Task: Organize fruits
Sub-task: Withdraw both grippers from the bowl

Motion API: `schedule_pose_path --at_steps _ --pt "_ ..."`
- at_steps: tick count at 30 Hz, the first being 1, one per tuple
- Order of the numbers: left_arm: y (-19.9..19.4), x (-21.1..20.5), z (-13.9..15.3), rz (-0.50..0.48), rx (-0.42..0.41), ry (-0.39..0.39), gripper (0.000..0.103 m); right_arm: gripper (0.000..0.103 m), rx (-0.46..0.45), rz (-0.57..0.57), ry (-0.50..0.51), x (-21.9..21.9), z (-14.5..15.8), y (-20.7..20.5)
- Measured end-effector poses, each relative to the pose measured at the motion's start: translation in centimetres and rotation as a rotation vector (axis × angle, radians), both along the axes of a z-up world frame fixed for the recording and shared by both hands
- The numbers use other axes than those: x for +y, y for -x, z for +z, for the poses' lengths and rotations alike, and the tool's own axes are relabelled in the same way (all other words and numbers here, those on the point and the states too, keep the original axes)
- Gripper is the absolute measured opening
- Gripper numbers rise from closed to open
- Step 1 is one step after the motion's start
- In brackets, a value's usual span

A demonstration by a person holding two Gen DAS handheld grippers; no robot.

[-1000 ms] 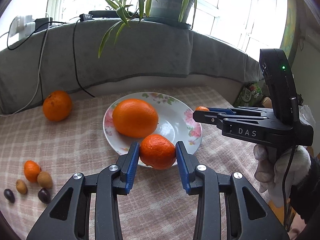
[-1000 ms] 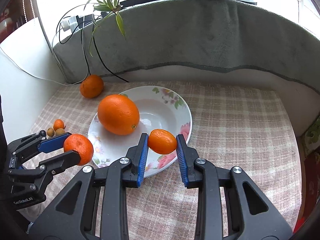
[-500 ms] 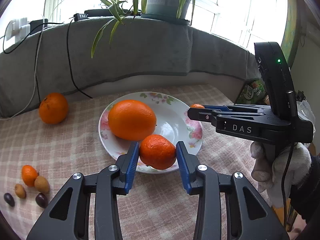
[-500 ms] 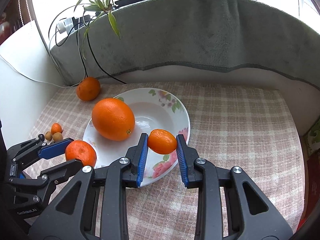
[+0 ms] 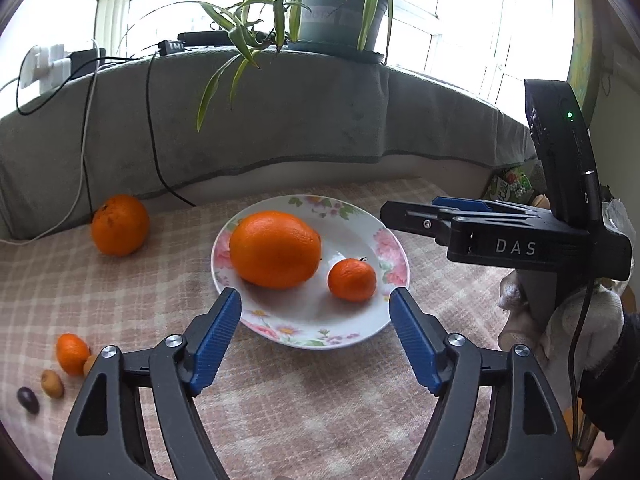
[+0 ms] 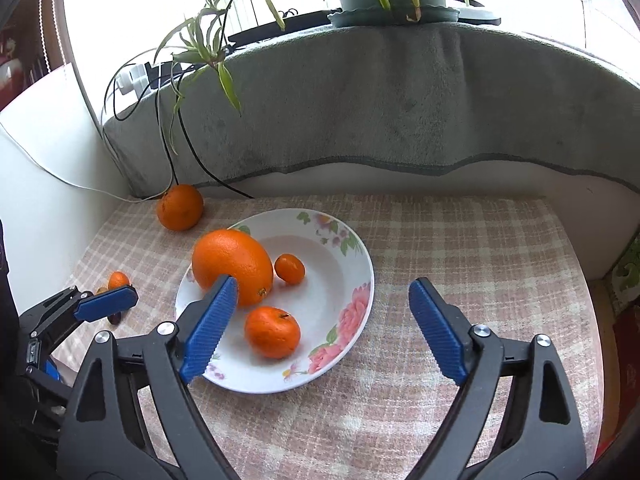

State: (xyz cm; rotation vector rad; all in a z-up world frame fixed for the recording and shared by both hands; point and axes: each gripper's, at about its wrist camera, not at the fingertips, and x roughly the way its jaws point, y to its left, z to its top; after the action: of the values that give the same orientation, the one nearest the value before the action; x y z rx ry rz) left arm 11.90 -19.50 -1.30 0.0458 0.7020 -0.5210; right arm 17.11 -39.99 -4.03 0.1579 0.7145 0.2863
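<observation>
Two fruits, a large orange (image 5: 275,249) and a mandarin (image 5: 352,280), show on the plate (image 5: 312,332) beyond the left gripper (image 5: 315,334), jaws apart. Right view: three fruits lie on it, kumquat (image 6: 289,268) included; right gripper (image 6: 323,326) jaws apart; another orange (image 6: 180,207) sits on the bench.

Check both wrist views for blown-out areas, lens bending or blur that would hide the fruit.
Left wrist view: window overexposed, grey ledge cover bowed by fisheye, plate fruit sharp. Right wrist view: window also blown out, dark corner vignette, large orange crisp with soft shadows.
</observation>
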Motion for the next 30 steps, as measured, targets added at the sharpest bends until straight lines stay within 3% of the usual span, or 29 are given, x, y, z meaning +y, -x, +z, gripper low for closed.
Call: schedule_pose_path --at_steps 2,14,30 --pt "0.1 0.0 0.0 0.006 0.002 -0.004 0.081 0.09 0.0 -0.006 -0.014 -0.1 0.2 0.0" --pt "1.1 0.8 0.6 0.008 -0.014 -0.005 0.081 0.09 -0.013 -0.004 -0.041 0.6 1.2 1.5" --pt "1.6 6.4 1.5 0.084 -0.036 0.0 0.081 0.09 -0.034 0.076 -0.077 4.3 2.4 4.1"
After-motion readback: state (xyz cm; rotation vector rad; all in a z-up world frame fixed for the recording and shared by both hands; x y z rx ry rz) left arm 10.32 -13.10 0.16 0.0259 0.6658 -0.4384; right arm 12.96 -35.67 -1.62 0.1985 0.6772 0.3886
